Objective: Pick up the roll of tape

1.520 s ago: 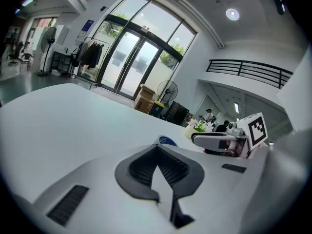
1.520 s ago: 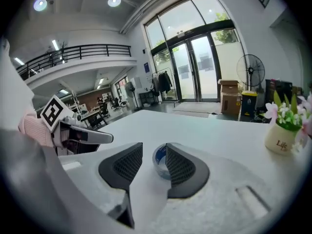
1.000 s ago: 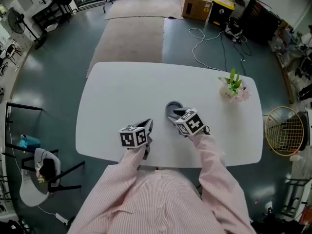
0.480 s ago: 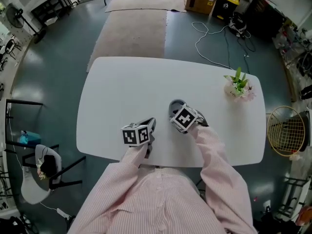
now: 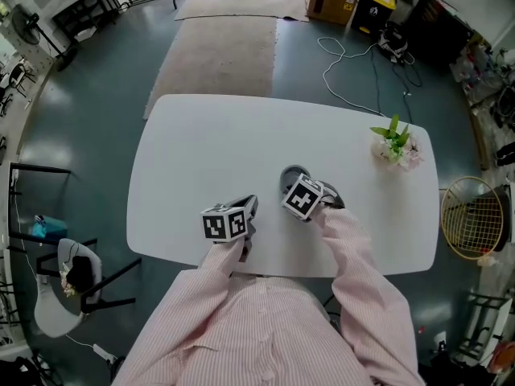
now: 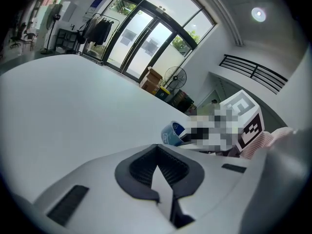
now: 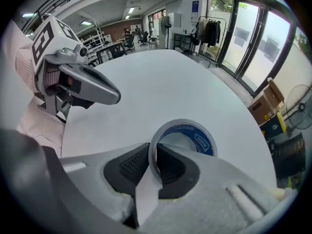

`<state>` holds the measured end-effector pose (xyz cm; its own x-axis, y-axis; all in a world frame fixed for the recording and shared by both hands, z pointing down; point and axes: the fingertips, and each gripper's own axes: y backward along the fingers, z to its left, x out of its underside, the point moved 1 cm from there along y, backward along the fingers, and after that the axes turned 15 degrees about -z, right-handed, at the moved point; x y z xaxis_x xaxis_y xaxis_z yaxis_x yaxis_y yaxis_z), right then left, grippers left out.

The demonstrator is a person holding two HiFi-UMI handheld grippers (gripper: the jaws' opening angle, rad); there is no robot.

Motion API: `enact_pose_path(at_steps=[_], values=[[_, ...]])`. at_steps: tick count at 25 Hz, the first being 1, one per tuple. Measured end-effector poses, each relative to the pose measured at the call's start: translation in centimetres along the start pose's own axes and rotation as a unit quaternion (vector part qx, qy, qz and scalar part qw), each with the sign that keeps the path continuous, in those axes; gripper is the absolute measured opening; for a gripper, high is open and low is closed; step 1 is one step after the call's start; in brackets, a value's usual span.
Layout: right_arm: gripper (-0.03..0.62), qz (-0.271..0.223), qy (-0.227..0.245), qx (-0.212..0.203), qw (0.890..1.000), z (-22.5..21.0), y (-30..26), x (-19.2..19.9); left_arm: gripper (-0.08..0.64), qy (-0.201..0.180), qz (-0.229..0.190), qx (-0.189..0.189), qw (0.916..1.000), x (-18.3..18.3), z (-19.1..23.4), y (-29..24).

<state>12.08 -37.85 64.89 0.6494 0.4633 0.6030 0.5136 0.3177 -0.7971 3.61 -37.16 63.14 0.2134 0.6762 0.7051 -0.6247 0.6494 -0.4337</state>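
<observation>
We are pinching the roll of tape [image 7: 202,141] by its thin wall with our right gripper [image 7: 155,152], jaws just closing, and judging it light and stiff.

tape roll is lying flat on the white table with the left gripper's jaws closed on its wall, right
Wrong gripper: the right gripper view shows the right gripper, its jaws having just been closing, pinching the wall of the tape roll, which lies flat on the white table.
</observation>
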Motion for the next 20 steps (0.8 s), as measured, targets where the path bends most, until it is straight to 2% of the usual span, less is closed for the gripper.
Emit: enact_pose_path(at_steps=[3,8,13,15,20], values=[[0.049,-0.014,-0.004,0.006,1.0,0.2,0.2,-0.3,0.0,-0.009,-0.005,0.006,0.9999,-0.3,-0.2,0.1],[0.049,-0.057,-0.044,0.019,0.997,0.4,0.9,-0.3,0.0,-0.024,-0.035,0.005,0.9991,-2.0,0.8,1.2],[0.049,-0.127,-0.089,0.044,0.987,0.9,2.6,-1.1,0.0,-0.054,-0.051,-0.001,0.9972,-3.2,1.5,2.6],[0.049,-0.174,-0.113,0.047,0.977,1.3,3.4,-2.1,0.0,-0.061,-0.063,0.004,0.9961,-3.7,1.2,3.0],[0.049,-0.29,-0.181,0.064,0.937,1.7,6.0,-4.3,0.0,-0.098,-0.089,0.021,0.991,-5.1,-0.3,3.9]])
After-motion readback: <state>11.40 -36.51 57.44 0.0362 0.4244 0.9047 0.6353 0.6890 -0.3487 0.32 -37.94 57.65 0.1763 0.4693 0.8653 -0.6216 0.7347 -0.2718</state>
